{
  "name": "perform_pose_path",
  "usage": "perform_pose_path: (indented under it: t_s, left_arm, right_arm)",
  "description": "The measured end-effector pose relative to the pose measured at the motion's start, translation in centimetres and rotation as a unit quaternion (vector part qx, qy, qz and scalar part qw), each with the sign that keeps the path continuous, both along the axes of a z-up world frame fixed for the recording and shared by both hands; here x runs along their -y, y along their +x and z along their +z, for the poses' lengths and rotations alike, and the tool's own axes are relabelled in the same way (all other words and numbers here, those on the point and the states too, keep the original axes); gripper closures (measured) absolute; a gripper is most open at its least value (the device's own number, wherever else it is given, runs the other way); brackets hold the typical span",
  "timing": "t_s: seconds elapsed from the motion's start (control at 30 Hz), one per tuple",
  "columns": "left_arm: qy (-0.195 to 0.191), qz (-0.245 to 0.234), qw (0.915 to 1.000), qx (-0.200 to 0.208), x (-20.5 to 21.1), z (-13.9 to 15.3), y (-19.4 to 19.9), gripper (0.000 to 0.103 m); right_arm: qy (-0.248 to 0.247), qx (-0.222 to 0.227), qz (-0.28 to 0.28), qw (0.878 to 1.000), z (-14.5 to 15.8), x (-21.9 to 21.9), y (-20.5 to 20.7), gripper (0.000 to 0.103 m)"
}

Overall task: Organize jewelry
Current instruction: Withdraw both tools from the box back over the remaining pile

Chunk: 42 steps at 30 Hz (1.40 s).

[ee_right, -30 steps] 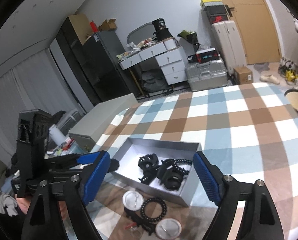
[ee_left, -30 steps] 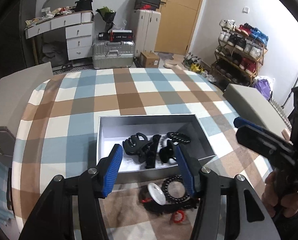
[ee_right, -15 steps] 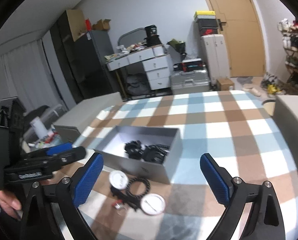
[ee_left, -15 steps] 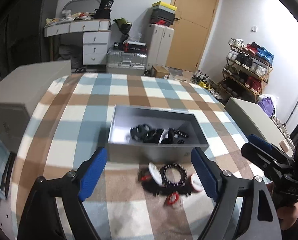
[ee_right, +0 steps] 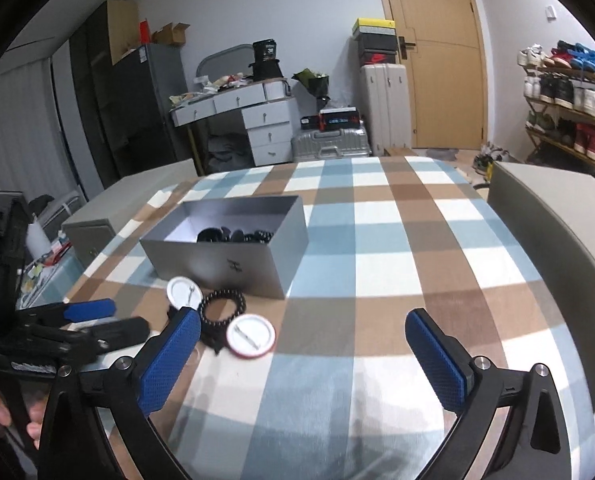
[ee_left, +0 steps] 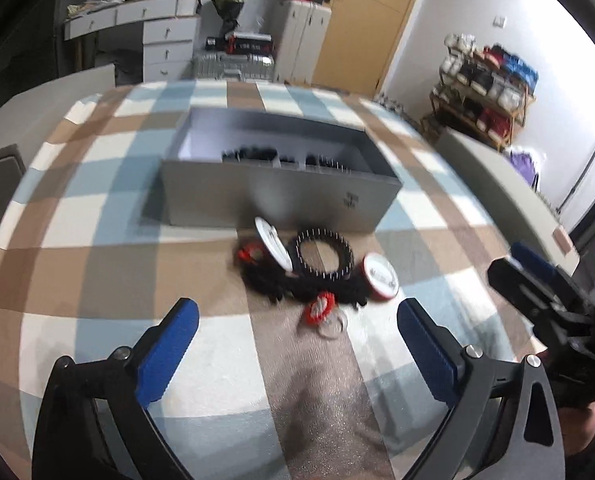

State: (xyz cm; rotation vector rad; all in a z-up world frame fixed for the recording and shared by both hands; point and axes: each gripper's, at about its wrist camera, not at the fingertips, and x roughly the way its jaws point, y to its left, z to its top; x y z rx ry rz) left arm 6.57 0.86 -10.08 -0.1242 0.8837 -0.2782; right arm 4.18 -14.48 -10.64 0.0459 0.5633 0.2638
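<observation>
A grey open box (ee_left: pixel 281 196) (ee_right: pixel 233 264) on the checked tablecloth holds black hair clips and a black bead bracelet (ee_right: pixel 233 235). In front of it lies a loose pile: a black bead bracelet (ee_left: pixel 321 254) (ee_right: pixel 223 306), two round white badges (ee_left: pixel 272 243) (ee_left: pixel 380 276) (ee_right: pixel 251 336) (ee_right: pixel 184 291), a small red piece (ee_left: pixel 319 308) and black items. My left gripper (ee_left: pixel 297 344) is open and empty, low over the table just short of the pile. My right gripper (ee_right: pixel 301 356) is open and empty, to the right of the pile.
Grey chair backs stand at the table's right edge (ee_right: pixel 557 248) and left edge (ee_left: pixel 45 108). A desk with drawers (ee_right: pixel 253 120), suitcases (ee_right: pixel 329 144), a door and a shoe rack (ee_right: pixel 565 104) stand beyond the table.
Both grippers have pulled back from over the box and dropped lower. The left gripper's jaws have opened wide. The pile now lies ahead of the left gripper.
</observation>
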Motion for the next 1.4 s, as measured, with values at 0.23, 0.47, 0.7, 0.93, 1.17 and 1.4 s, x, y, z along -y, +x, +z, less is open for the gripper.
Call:
perform_pose_path:
  t_s: [0.23, 0.47, 0.7, 0.93, 1.17, 1.4]
  left_arm:
    - [0.021, -0.001, 0.9995, -0.023, 0.1, -1.7, 0.1, 0.006]
    - [0.024, -0.019, 0.9993, -0.022, 0.2, -1.7, 0.2, 0.006]
    - [0.015, -0.035, 0.9990, -0.021, 0.1, -1.6, 0.2, 0.035]
    - [0.013, -0.054, 0.9982, -0.025, 0.7, -1.5, 0.3, 0.064]
    - [0.016, -0.059, 0.9976, -0.032, 1.2, -1.6, 1.0, 0.087]
    - [0.015, -0.065, 0.9975, -0.025, 1.1, -1.1, 0.5, 0.088]
  right_arm:
    - [-0.044, -0.007, -0.026, 0.999, -0.6, -0.2, -0.6, 0.000]
    - [-0.030, -0.017, -0.021, 0.999, -1.2, 0.1, -0.4, 0.000]
    - [-0.029, -0.027, -0.023, 0.999, -1.5, 0.5, -0.5, 0.000]
    - [-0.035, -0.017, -0.025, 0.999, -1.1, 0.5, -1.2, 0.000]
    - [-0.028, -0.024, -0.020, 0.999, -1.3, 0.5, -1.2, 0.000]
    - [-0.023, -0.045, -0.022, 0.998, -1.7, 0.8, -0.8, 0.000]
